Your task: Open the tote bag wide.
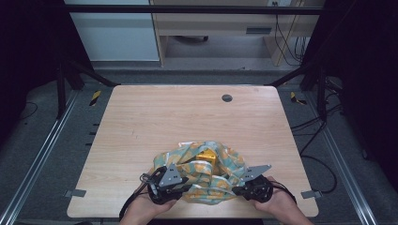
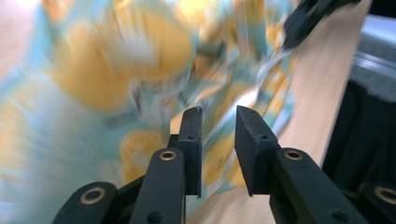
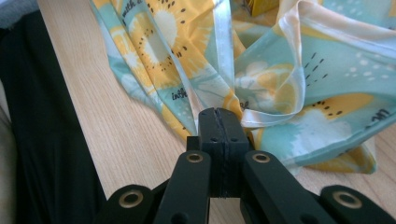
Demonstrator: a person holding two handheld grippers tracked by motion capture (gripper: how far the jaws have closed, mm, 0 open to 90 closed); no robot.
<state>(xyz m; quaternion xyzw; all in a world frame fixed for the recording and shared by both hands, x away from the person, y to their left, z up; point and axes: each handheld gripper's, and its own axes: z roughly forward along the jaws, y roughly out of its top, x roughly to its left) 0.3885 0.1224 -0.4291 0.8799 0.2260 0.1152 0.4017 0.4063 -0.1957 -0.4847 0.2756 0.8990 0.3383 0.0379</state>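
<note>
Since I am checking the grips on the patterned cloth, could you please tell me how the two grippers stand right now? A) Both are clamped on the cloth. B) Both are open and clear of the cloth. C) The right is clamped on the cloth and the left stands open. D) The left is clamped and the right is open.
C: the right gripper pinches a fold of the patterned cloth, while the left gripper shows a gap between its jaws.

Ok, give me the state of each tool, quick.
Left tool: open, holding nothing, cloth just behind it.
Right tool: shut on the cloth.

Wooden table point(image 1: 141, 122) with grey grommet point(image 1: 227, 98)
</note>
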